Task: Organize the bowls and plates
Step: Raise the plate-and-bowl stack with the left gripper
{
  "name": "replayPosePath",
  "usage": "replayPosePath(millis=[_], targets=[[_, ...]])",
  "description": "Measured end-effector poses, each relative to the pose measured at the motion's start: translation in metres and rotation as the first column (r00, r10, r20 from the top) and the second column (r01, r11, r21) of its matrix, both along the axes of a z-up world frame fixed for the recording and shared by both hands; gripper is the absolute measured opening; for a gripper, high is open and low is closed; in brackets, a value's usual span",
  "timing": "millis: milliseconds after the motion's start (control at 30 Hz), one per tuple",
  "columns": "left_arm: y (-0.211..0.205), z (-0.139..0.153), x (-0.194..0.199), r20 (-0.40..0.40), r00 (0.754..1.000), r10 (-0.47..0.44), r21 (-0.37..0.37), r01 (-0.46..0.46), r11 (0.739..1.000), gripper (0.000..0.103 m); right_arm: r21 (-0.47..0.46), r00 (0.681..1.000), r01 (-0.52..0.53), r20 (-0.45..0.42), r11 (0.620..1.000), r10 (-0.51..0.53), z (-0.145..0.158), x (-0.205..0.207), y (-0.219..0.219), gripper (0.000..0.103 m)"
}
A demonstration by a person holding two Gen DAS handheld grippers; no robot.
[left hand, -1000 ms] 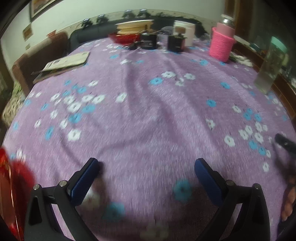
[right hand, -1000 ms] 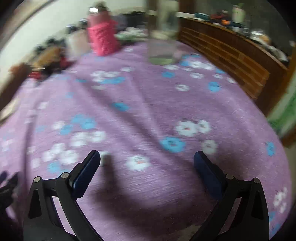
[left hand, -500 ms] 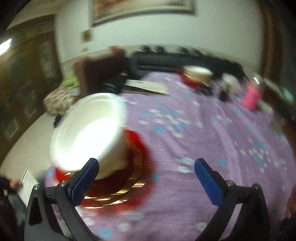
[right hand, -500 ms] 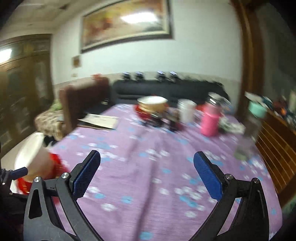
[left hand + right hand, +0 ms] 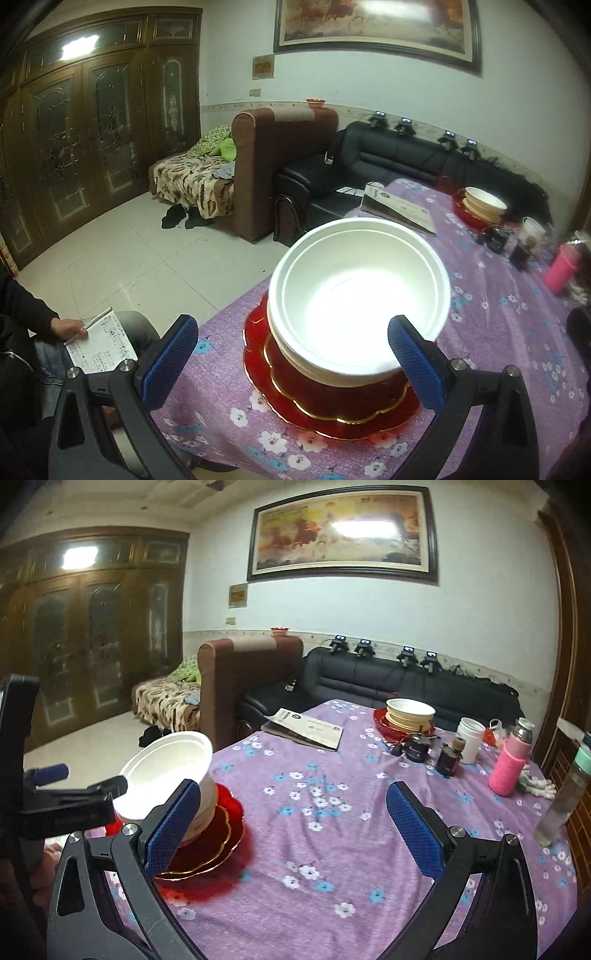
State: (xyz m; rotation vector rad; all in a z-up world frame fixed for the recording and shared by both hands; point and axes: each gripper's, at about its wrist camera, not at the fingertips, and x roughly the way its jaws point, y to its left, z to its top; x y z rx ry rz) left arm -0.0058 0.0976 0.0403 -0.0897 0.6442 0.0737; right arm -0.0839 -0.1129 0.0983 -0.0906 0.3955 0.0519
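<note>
We are at the approach: the white foam bowl (image 5: 360, 306) sits on the red gold-rimmed scalloped plate (image 5: 332, 402) at the tabletop's near edge; our left gripper (image 5: 293, 354) faces it, fingers spread; right gripper (image 5: 293, 830) likewise spread, holding nothing; next we must straddle the bowl's rim.

- Purple flowered tablecloth (image 5: 332, 849) across the lower frame.
- Pink bottle (image 5: 511, 766) at right, white gloves (image 5: 537, 784) just beside it.
- White cup (image 5: 470, 738) and dark jar (image 5: 451, 758) right of centre, near each other.
- Clear bottle (image 5: 563, 797) at the right edge.
- Booklet (image 5: 306, 729) lying flat at centre.
- Black sofa (image 5: 388, 686) and brown armchair (image 5: 243, 679) behind the table.
- Framed painting (image 5: 343, 535) on the wall, upper centre.
- Wooden cabinet (image 5: 81, 140) at left.
- Notepad (image 5: 101, 341) on a seated person's lap, lower left.
</note>
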Motion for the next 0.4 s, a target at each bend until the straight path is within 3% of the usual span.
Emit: replayPosePath(millis=[200, 400], targets=[[0.002, -0.002, 0.003, 0.012, 1.0, 0.007, -0.003, -0.006, 1.0, 0.102, -0.012, 1.0, -0.023, -0.015, 1.0, 0.023, -0.008, 0.008, 0.009, 0.102], [0.001, -0.003, 0.002, 0.018, 0.999, 0.044, 0.051, -0.045, 0.998, 0.102, -0.016, 0.999, -0.011, -0.034, 1.0, 0.01, -0.016, 0.014, 0.01, 0.102]])
